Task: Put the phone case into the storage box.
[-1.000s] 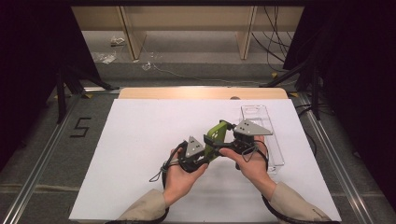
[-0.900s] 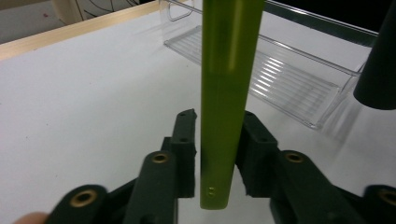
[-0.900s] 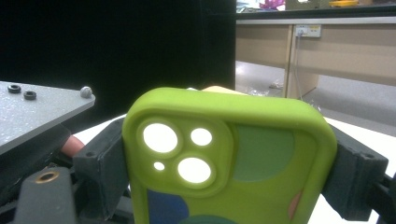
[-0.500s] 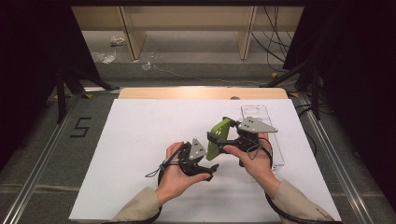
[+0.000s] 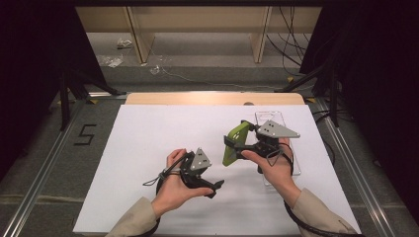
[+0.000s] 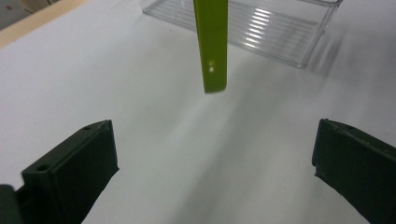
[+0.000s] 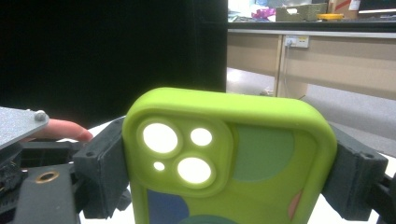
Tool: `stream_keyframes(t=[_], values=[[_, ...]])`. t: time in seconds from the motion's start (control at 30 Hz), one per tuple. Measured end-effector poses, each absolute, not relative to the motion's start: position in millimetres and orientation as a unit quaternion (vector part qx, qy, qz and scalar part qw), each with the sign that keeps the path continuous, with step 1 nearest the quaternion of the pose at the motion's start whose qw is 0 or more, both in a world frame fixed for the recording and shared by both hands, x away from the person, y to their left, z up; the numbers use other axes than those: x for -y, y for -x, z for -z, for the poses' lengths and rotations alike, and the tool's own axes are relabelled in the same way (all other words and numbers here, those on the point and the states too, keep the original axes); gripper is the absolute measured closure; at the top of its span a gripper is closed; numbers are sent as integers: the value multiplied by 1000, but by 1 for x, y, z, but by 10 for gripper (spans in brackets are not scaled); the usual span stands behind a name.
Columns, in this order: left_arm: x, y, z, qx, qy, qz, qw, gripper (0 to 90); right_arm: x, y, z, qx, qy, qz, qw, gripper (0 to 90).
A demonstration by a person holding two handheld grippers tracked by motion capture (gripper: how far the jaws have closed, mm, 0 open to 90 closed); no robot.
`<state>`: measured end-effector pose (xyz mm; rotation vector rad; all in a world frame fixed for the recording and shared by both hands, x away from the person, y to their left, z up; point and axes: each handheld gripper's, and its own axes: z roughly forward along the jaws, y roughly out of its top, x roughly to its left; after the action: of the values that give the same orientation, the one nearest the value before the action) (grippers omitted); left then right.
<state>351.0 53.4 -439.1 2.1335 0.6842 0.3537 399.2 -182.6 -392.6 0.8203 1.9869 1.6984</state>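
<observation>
While the green phone case [image 5: 234, 143] stands almost upright above the white table sheet [image 5: 148, 143], we hold it in our right gripper [image 5: 243, 148], whose two black jaws are clamped on its long sides. From the right gripper view the case [image 7: 261, 154] faces us with its back: a raised camera block with three round cut-outs at its upper left, and coloured patches of darker green, blue and pink on the green. One jaw presses on each side edge, and a fingertip [image 7: 60, 129] shows behind the left one. Seen from above, the case hangs clear of the sheet, just left of the clear plastic tray [image 5: 276, 120] that lies on the right part of the table, with our right hand [image 5: 274, 165] over the tray's near end. Our left gripper [image 5: 210, 183] sits lower and to the left of the case, near it but apart, held in our left hand [image 5: 175, 185]; its jaws have just been opening and now stand wide apart with nothing between them. In the left gripper view those jaws frame bare white sheet, the thin edge of the case [image 6: 211, 44] hangs down ahead of them, and the ribbed tray [image 6: 261, 28] lies beyond it.
</observation>
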Motion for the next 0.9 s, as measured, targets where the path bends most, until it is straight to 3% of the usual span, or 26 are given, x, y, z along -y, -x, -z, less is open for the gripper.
stream_keyframes(t=[0.9], values=[[-100,-343,443,-288,-842,-146,432,0,201,-407,383,-706,-300,-606,209,165]])
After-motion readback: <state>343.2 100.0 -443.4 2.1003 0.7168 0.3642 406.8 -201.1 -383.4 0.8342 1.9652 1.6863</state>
